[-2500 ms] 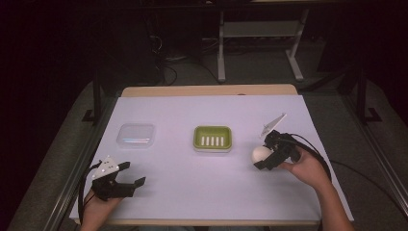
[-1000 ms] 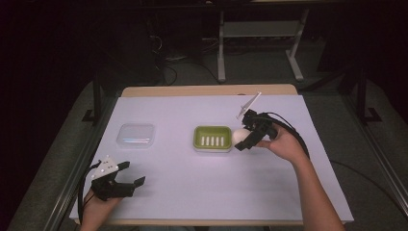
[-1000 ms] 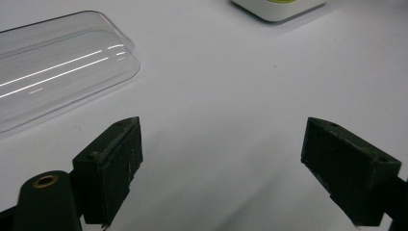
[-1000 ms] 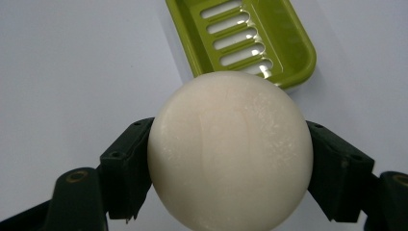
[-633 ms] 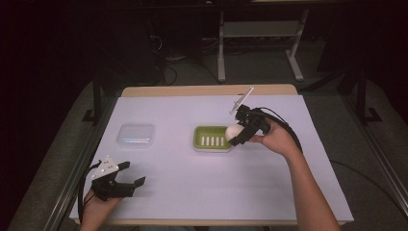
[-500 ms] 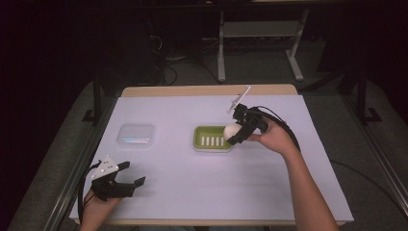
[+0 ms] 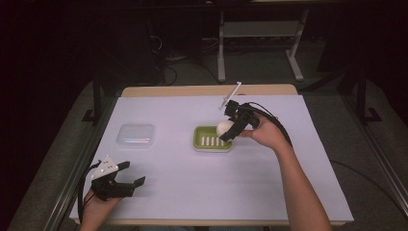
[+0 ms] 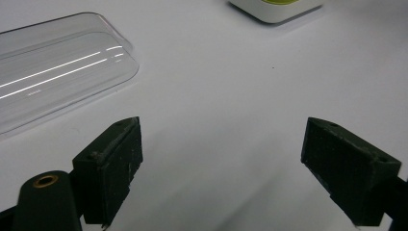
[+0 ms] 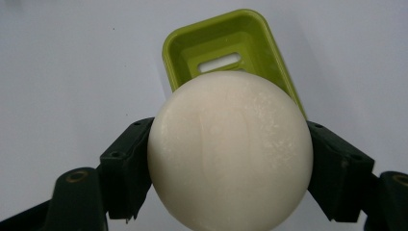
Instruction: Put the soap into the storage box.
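Soap ball (image 9: 230,150) is sitting clamped between the right gripper's (image 9: 230,159) jaws, green dish (image 9: 226,45) lying just beyond; left gripper (image 8: 235,161) is gaping wide.

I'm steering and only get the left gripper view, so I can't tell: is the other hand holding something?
Observer: Yes, the right gripper is shut on a round cream soap.
Operator: Where is it going?
Observer: It hangs just over the green soap dish, at the dish's right end, not set down.
Operator: Is anything in the dish?
Observer: The part in sight is bare, with slots in its floor.
Operator: And my gripper?
Observer: The left gripper is open near the table's front left corner, with the clear lid beyond it.
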Tool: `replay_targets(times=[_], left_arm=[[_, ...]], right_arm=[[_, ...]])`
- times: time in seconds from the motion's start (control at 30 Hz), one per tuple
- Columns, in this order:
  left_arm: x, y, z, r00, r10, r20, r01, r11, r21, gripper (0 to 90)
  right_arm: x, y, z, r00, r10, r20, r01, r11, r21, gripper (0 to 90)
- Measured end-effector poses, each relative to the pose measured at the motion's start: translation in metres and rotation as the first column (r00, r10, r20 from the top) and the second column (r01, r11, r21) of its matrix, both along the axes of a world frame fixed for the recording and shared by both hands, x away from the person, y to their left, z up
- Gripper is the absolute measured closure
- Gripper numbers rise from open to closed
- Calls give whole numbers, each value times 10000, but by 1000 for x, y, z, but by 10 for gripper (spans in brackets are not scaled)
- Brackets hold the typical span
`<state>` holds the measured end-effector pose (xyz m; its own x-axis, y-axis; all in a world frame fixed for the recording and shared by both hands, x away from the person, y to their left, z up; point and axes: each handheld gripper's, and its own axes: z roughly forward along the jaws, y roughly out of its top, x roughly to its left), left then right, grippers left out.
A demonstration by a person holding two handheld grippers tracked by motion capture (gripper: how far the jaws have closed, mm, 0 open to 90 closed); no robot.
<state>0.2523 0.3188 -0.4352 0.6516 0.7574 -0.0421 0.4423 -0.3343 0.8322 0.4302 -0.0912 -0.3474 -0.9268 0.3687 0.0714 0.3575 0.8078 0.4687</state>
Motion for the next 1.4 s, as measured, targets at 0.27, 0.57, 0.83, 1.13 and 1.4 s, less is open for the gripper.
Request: replay_targets(times=[0.27,0.57,0.83,1.13,1.4], left_arm=[[0,-1,0,10000,16,63,-16,10000,-23,142],[0,0,0,9999,-35,104,34,10000,49,142],[0,-1,0,10000,-38,89,37,10000,48,142],[0,-1,0,10000,-50,77,50,10000,59,142],[0,-1,0,9999,-57,86,57,10000,26,142]], right_arm=[[6,12,3,10000,84,15,-85,9999,75,247],[11,23,4,9998,195,42,-195,9998,-7,247],[15,28,-2,9999,89,-56,-89,10000,-36,247],[21,35,-12,9998,29,-216,-31,9999,-124,246],[26,40,-21,9992,-54,-398,46,9997,-219,246]])
